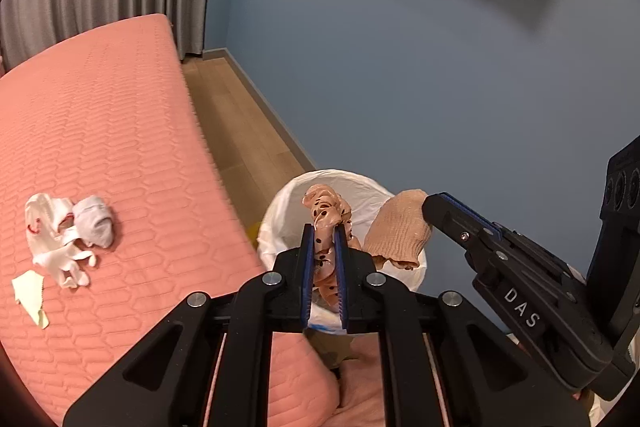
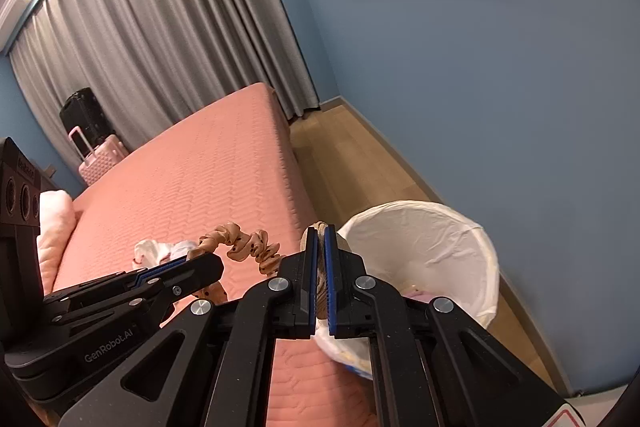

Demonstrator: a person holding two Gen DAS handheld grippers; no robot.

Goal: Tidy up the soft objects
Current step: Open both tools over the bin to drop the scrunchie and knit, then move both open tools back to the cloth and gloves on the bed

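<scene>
Peach dotted scrunchie (image 1: 325, 227) pinched in left gripper (image 1: 324, 227), tan knit sock (image 1: 398, 229) clamped in right gripper (image 2: 321, 233); both above lined bin (image 2: 440, 227). Next, likely: release into bin.

Two black two-finger grippers are counted, the left gripper (image 1: 324, 227) and the right gripper (image 2: 321, 229). One peach dotted fabric scrunchie (image 1: 326, 213) and one tan knitted cloth (image 1: 400, 227) are seen. One white-lined round bin (image 2: 420, 247) is counted. One heap of white socks (image 1: 68, 231) and one pale yellow scrap (image 1: 30, 295) are counted on the pink quilted bed (image 1: 120, 131).
</scene>
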